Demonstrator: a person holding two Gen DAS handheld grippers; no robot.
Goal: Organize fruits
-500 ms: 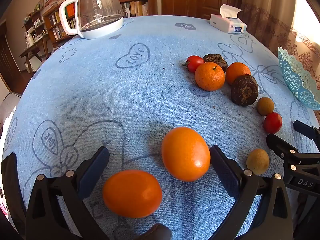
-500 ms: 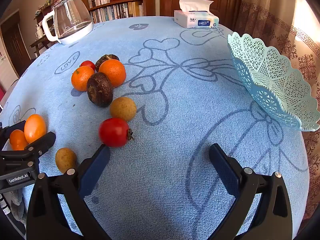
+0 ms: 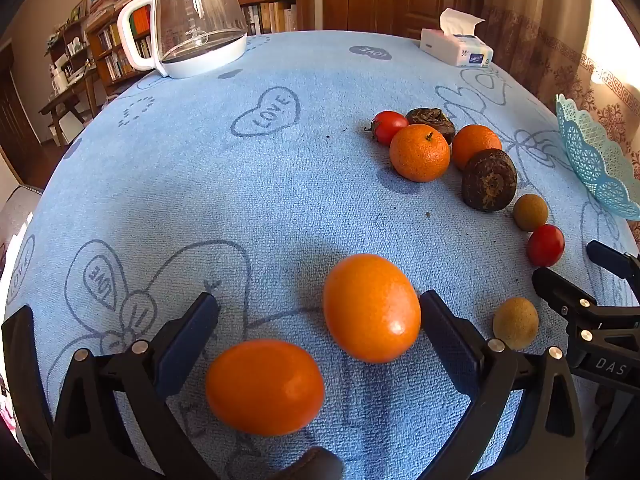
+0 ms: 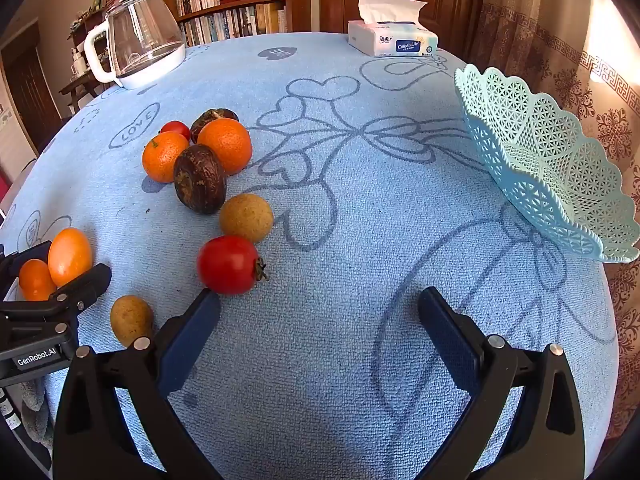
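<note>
Nothing much has shifted since the earlier frame. Nearest, the left gripper (image 3: 316, 308) stands wide apart around two smooth orange fruits (image 3: 371, 307), one touching its right pad. To grasp cleanly, centre on one fruit only. Right gripper (image 4: 319, 304) gapes empty. Farther right waits the basket (image 4: 552, 168).

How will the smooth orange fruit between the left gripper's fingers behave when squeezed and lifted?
The oval fruit looks glossy, so it may slip in the open left gripper. Being rounded, it would probably roll if nudged. It seems firm, likely tolerating a moderate squeeze.
</note>
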